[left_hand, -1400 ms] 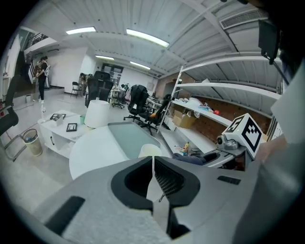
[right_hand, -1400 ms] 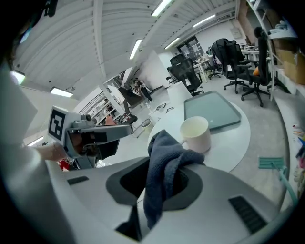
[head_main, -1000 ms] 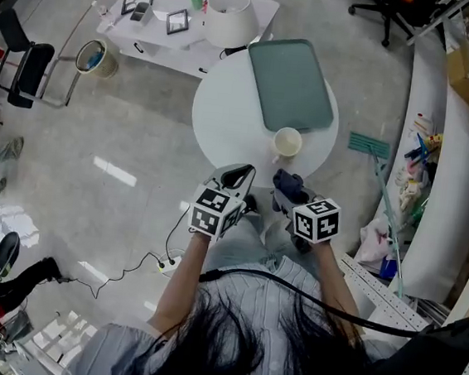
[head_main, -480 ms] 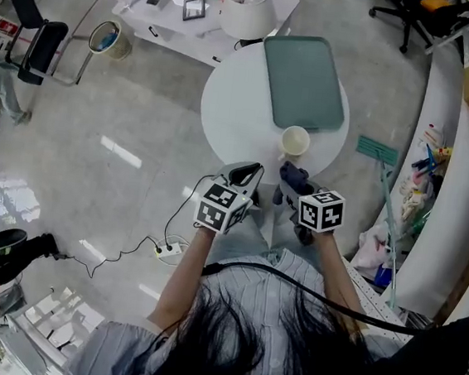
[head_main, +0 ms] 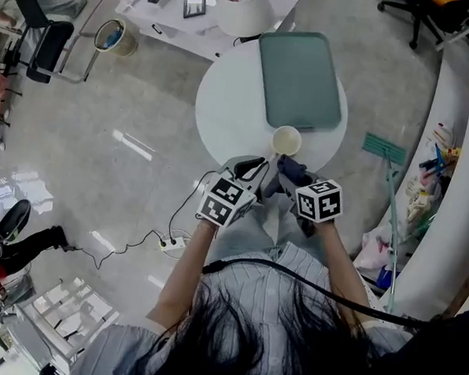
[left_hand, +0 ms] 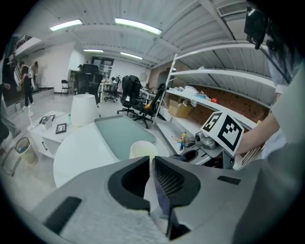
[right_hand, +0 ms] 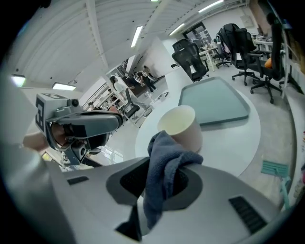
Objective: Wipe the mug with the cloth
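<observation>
We hold the right gripper [right_hand: 164, 167] clamped on the dark blue cloth [right_hand: 165, 159]. In the right gripper view the fabric is pinched between the two jaws, bunches up above them and hangs down below. The cream mug [head_main: 287, 140] stands upright on the round white table [head_main: 229, 115], at about 5 o'clock on the tabletop and close to its near edge. In the right gripper view the mug sits just past the top fold of the cloth, at 1 o'clock from it. We cannot tell whether cloth and mug touch.

Our left gripper [head_main: 256, 168] holds nothing. In the left gripper view its jaws stand narrow, with only a thin slit between them, and the mug's rim shows through that slit straight ahead.

In the head view the left gripper lies at 7 o'clock from the mug and the right gripper at 6 o'clock, both near it and off the table's edge. The green tray [head_main: 300, 79] lies flat at 1 o'clock on the tabletop, just beyond the mug.
</observation>
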Tool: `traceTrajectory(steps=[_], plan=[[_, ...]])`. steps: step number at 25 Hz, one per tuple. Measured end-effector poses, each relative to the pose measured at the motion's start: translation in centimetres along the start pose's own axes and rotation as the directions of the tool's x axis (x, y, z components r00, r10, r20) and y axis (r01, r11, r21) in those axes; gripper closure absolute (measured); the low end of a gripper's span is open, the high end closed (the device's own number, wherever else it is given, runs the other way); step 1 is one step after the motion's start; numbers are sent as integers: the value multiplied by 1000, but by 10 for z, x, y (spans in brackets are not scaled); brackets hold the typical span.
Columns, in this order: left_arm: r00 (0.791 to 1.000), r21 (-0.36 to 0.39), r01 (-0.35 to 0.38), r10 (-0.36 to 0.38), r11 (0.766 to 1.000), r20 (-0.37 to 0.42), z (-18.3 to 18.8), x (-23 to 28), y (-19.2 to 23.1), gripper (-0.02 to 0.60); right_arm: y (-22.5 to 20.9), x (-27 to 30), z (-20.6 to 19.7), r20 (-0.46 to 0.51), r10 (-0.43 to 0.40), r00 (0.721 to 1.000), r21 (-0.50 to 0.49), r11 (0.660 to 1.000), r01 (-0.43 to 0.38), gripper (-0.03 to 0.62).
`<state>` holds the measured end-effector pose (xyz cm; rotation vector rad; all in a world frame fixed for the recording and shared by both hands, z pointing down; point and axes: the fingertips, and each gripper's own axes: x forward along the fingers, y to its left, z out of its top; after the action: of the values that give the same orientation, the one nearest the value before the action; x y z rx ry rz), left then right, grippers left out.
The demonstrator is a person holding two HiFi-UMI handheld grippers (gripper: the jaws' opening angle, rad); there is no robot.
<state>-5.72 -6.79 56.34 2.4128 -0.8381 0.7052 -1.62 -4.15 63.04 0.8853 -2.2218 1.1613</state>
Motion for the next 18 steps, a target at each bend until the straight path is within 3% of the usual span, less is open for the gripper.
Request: traceTrajectory(steps=[8, 13, 18], plan=[[991, 172, 10, 13, 985, -133, 1, 42, -5, 554, -14, -7, -2, -31, 35, 999, -67, 997, -37, 514], [968, 340, 47, 41, 939, -248, -11, 64, -13, 551, -29, -15, -3, -22, 35, 999, -52, 998, -36, 514], [943, 401, 96, 45, 911, -329, -22, 79, -16, 511, -42, -19, 1, -21, 24, 1000, -49, 999, -25, 514]])
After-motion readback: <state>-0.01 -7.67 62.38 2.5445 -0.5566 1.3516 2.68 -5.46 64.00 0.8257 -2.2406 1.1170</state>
